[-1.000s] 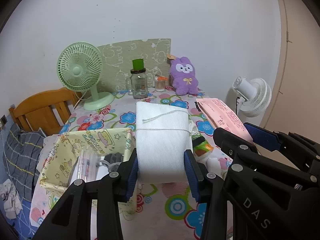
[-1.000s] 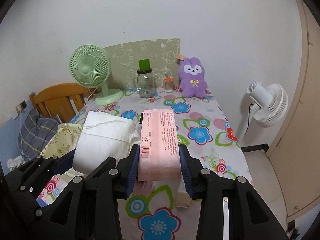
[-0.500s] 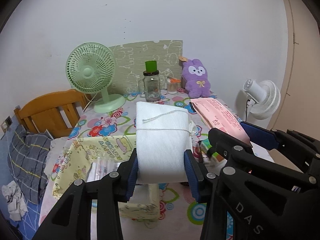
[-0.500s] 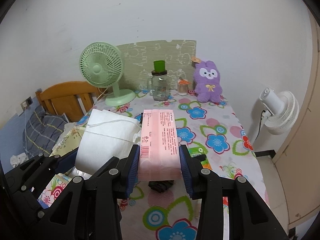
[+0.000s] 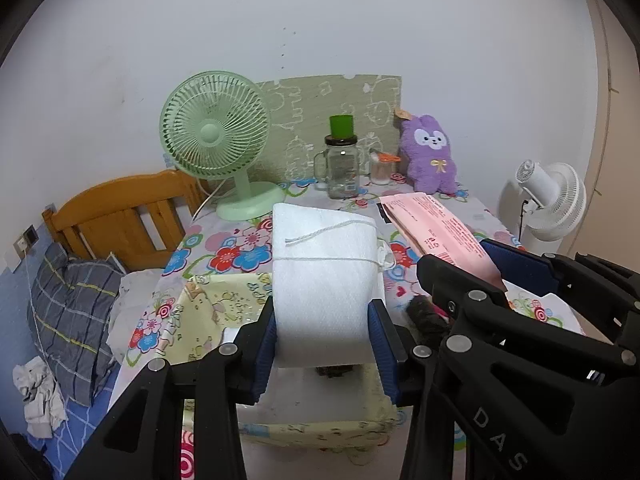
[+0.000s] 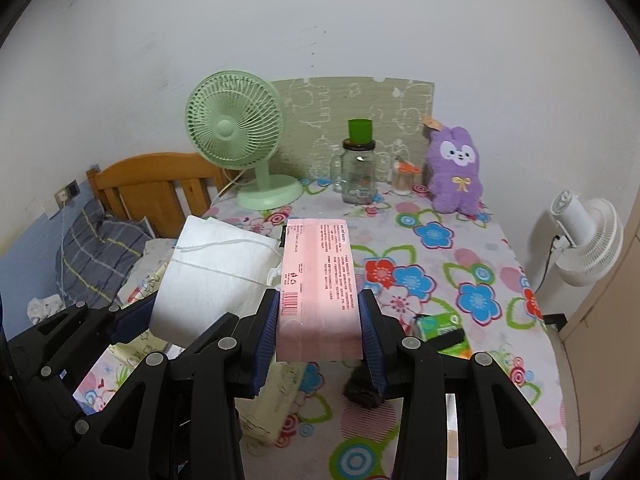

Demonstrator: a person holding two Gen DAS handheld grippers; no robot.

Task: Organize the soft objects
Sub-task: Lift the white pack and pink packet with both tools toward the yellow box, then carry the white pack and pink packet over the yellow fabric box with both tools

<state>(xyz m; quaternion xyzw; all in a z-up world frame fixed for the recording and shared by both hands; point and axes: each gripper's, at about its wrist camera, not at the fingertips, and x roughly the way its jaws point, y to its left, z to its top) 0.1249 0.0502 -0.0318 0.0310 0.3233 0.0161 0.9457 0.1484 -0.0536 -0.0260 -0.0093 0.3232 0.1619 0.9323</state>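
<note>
Left gripper [image 5: 322, 336] clamped on a white foam roll [image 5: 324, 280] tied with string, held above the yellow cartoon-print fabric box [image 5: 200, 320] at the table's left edge. Right gripper [image 6: 319, 332] clamped on a pink tissue pack [image 6: 318, 280], held over the floral tablecloth [image 6: 460, 264]. Green packet [image 6: 440, 330] on the cloth just right of it. Purple plush bunny [image 6: 454, 172] sits at the far right, against the wall.

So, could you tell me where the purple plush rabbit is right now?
The purple plush rabbit sits upright at the table's far right corner, against the wall, just right of the glass jar in both wrist views.
</note>
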